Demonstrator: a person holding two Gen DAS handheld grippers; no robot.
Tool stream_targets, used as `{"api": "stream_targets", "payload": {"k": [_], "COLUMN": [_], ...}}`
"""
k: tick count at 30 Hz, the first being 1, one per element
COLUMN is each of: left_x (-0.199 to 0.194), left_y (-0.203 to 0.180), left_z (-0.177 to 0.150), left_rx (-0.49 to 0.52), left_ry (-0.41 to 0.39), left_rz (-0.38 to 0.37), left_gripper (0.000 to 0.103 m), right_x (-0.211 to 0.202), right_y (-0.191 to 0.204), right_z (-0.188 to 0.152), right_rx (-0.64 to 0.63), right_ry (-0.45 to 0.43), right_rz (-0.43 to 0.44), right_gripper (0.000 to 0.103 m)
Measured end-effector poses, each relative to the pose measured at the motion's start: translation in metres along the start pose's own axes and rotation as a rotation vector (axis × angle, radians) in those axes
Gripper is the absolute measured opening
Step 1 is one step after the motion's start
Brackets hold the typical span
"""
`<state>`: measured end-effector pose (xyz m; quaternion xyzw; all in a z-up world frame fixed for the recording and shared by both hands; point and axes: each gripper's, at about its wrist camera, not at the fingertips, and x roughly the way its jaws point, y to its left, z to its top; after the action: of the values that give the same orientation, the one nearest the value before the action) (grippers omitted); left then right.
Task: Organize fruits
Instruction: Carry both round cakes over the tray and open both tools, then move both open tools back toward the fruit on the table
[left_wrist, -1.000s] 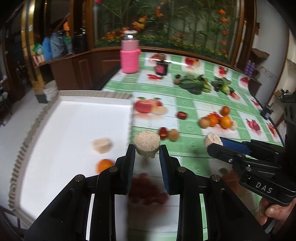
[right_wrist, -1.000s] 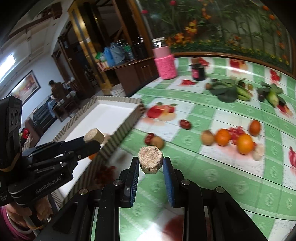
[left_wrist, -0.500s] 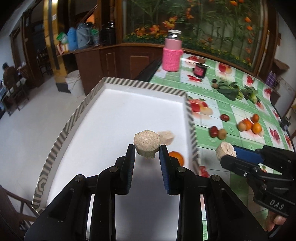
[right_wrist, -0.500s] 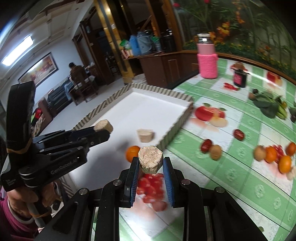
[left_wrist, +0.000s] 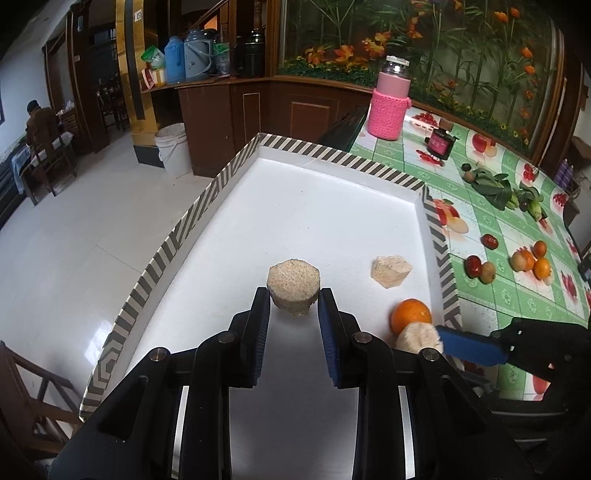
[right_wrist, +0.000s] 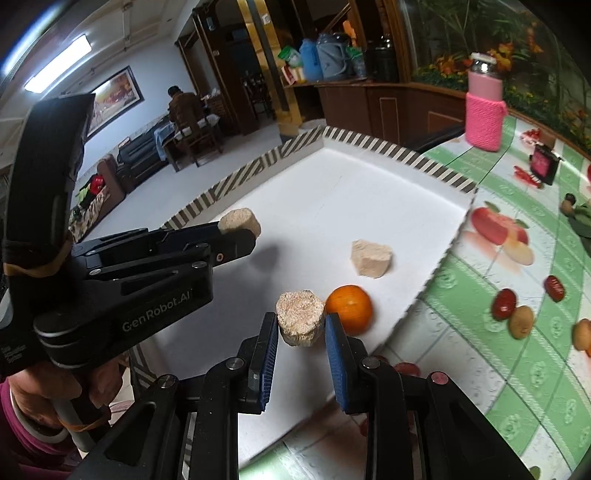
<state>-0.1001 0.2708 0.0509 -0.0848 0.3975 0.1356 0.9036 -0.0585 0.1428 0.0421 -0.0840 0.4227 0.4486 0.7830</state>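
both grippers have swung off the green fruit-print tablecloth (left_wrist: 491, 229) and now hang over the white tray with the striped rim (left_wrist: 207, 192). the left gripper (left_wrist: 293, 314) is clamped on a tan, crumbly round chunk (left_wrist: 293, 286), the right gripper (right_wrist: 301, 328) on a second one (right_wrist: 300, 312), so the carry looks nearly done and release comes next. each chunk is squat, with no real long axis, flat face up. an orange (right_wrist: 349, 308) and a pale chunk (right_wrist: 371, 257) lie in the tray.
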Motion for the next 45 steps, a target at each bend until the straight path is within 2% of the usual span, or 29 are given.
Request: {"api": "stream_targets", "payload": {"k": [9, 14, 16, 17, 18, 24, 30, 35, 45], "left_x": [0.01, 0.012, 0.012, 0.012, 0.011, 0.002, -0.014, -0.022, -0.019], "left_y": [0.008, 0.011, 0.012, 0.012, 0.013, 0.01, -0.014, -0.05, -0.113], "left_z": [-0.001, -0.002, -0.003, -0.002, -0.003, -0.001, 0.001, 0.003, 0.004], "left_rx": [-0.023, -0.039, -0.038, -0.041, -0.047, -0.047, -0.003, 0.047, 0.129], "left_ry": [0.028, 0.035, 0.033, 0.031, 0.025, -0.003, -0.06, -0.094, -0.072], "left_rz": [0.025, 0.021, 0.022, 0.02, 0.021, 0.036, 0.032, -0.006, -0.098], "left_gripper": [0.026, 0.027, 0.039, 0.053, 0.061, 0.061, 0.061, 0.061, 0.061], "right_x": [0.027, 0.03, 0.028, 0.026, 0.024, 0.001, -0.035, -0.064, -0.109], "right_y": [0.013, 0.013, 0.011, 0.011, 0.011, 0.004, -0.017, -0.042, -0.104], "right_z": [0.002, 0.002, 0.002, 0.001, 0.0, -0.005, -0.013, -0.022, -0.055], "right_rx": [-0.05, -0.041, -0.038, -0.035, -0.031, -0.017, 0.028, 0.088, 0.201], "right_ry": [0.056, 0.055, 0.051, 0.047, 0.042, 0.011, -0.065, -0.109, -0.136], "right_rz": [-0.007, -0.013, -0.005, 0.003, 0.007, -0.008, -0.049, -0.117, -0.228], "right_gripper": [0.025, 0.026, 0.03, 0.032, 0.033, 0.033, 0.033, 0.033, 0.033]}}
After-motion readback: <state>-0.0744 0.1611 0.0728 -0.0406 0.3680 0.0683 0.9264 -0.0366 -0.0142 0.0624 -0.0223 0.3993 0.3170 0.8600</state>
